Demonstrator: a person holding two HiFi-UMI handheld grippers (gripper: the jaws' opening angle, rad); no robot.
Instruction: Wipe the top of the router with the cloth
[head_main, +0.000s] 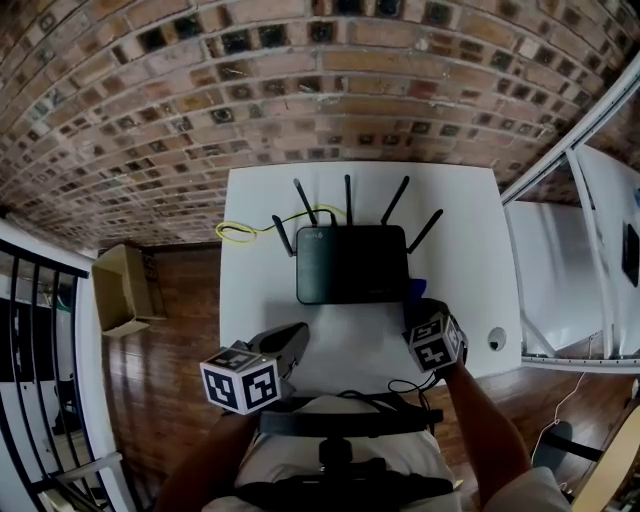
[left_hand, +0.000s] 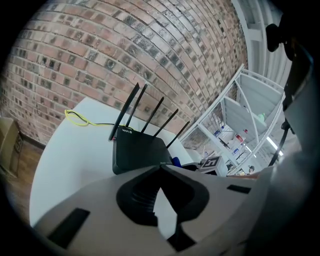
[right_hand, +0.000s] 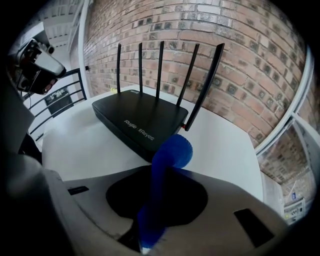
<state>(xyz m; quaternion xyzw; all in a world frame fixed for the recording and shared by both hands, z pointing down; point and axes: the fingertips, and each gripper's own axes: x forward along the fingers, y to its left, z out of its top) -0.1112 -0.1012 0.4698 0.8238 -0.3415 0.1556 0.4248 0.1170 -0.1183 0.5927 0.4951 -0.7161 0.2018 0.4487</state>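
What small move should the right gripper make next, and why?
Probably carry the blue cloth forward onto the router: the right gripper already grips the cloth, which is by the router's near right corner and not yet on its top.

Black flat router (head_main: 351, 263) is lying on white surface (head_main: 262, 300), five antennas standing up along its rear edge. Blue bunched cloth (right_hand: 172, 152) is sticking out of right gripper (right_hand: 167, 172), just beside router's front corner.
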